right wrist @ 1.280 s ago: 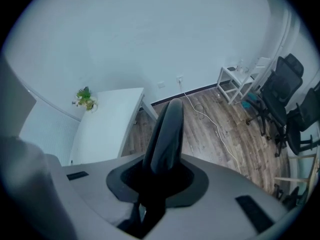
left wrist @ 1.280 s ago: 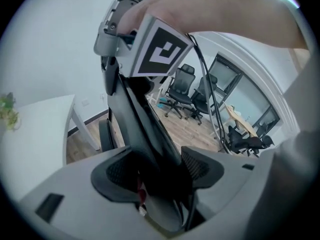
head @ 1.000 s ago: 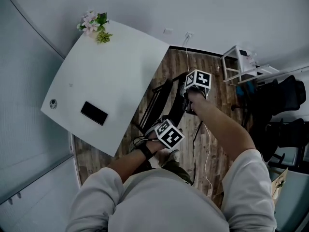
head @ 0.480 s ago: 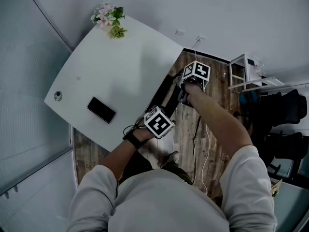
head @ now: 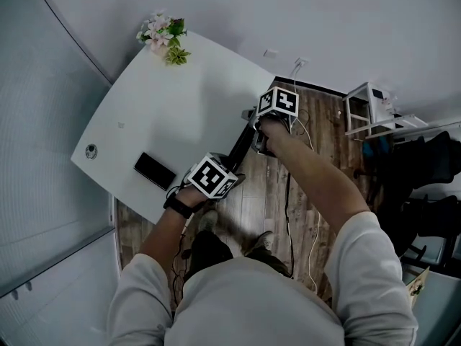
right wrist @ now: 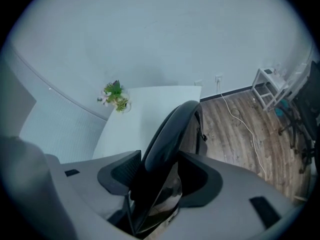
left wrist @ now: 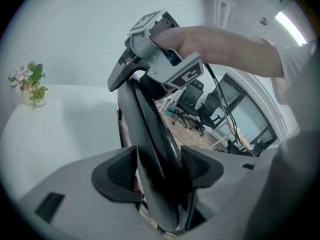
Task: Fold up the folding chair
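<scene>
Head view: black folding chair (head: 241,145) off the right-hand edge of the tabletop (head: 180,92), above the wooden floor (head: 263,200), collapsed to a thin slab and seen edge-on. Taken at both ends, likely so as to keep the flattened halves together and steer them along the tabletop's edge.

Left gripper view: left tongs (left wrist: 159,170) pinching the chair's nearer end, both pads pressed against the stacked seat and frame, presumably to stop the halves from springing apart.

Right gripper view: right tongs (right wrist: 159,176) at the end farther along the tabletop's edge, just now opened and standing spread. Curved black rim between the pads but not clearly squeezed. By the look of it a loosening for a fresh hold or a let-go, with the weight left to the other side.

On the tabletop, apart from the chair: a dark phone (head: 154,170) near the front edge, a small pot of flowers (head: 164,36) at the far corner.

Folding itself judged as good as done; only setting down left.
</scene>
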Available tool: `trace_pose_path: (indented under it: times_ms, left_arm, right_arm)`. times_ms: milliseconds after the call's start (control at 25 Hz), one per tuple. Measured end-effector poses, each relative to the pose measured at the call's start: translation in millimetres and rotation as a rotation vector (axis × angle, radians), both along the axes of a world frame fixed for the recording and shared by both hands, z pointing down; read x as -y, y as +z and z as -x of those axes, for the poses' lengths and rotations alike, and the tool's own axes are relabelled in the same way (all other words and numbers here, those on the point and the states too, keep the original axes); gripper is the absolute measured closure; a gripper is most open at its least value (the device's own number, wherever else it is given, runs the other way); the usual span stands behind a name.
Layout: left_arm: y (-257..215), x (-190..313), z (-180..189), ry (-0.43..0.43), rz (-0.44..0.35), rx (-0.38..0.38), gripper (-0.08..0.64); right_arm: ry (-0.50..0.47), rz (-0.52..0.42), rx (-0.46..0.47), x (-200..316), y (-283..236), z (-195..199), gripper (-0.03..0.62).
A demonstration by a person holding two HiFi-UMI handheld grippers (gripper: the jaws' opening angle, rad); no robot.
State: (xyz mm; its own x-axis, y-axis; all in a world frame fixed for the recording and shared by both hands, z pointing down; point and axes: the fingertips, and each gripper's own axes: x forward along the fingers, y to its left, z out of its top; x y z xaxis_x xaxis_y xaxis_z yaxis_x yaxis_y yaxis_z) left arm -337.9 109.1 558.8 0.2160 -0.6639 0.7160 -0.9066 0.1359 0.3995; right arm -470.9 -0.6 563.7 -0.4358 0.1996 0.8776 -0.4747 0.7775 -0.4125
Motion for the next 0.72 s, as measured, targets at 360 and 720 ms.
trace_pose_path:
  times_ms: [360, 720]
  left_arm:
    - [-40.3, -19.1, 20.4, -0.204, 0.047, 0.315, 0.247]
    - [-155.4, 69.7, -24.6, -0.242, -0.151, 0.557, 0.252]
  right_arm:
    - [-0.019, 0.074, 0.218, 32.5, -71.2, -45.9, 0.35]
    - [-0.033, -0.178, 0.484, 131.2, -164.5, -201.7, 0.376]
